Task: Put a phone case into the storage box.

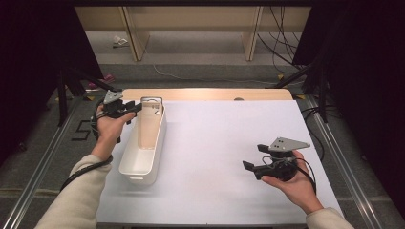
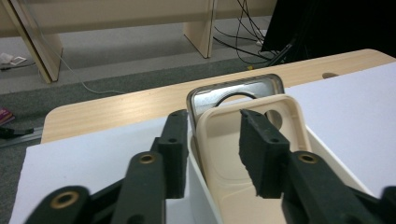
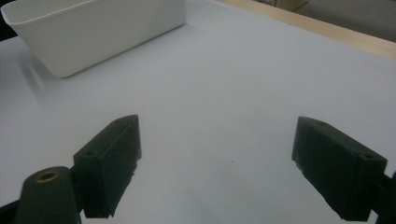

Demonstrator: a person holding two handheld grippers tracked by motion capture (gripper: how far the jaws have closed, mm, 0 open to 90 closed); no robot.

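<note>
**Left tongs loose at the far end of the white bin, right tongs spread over the sheet**

I take the white bin (image 1: 143,145) as my landmark. It lies lengthwise on the white sheet (image 1: 224,157) that covers the wooden table (image 1: 205,93), near the sheet's left edge, with one short end toward me and the other away.

My left tongs (image 1: 135,109) sit at the bin's far end, coming in from its left side. In the left gripper view, they (image 2: 212,147) straddle the bin's left wall: one jaw is outside the bin, the other inside it. The jaws are parted, and I see a gap between each pad and what stands between them, so they are pinching nothing.

Inside the bin, leaning against its far end, stands a cream tray (image 2: 247,140) with a round hole near its top. Just behind it, farther from me, stands a metal tray (image 2: 233,91) with a shiny rim. Both stand on edge and tilt slightly away. The inner jaw stands in front of the cream tray's face; whether it touches the tray I cannot tell.

My right tongs (image 1: 251,168) are well to the right of the bin, held in my right hand (image 1: 293,183) above bare sheet, pointing back toward the bin. In the right gripper view their jaws are spread wide (image 3: 215,163) with nothing between them, and the bin (image 3: 93,28) shows beyond them.
</note>
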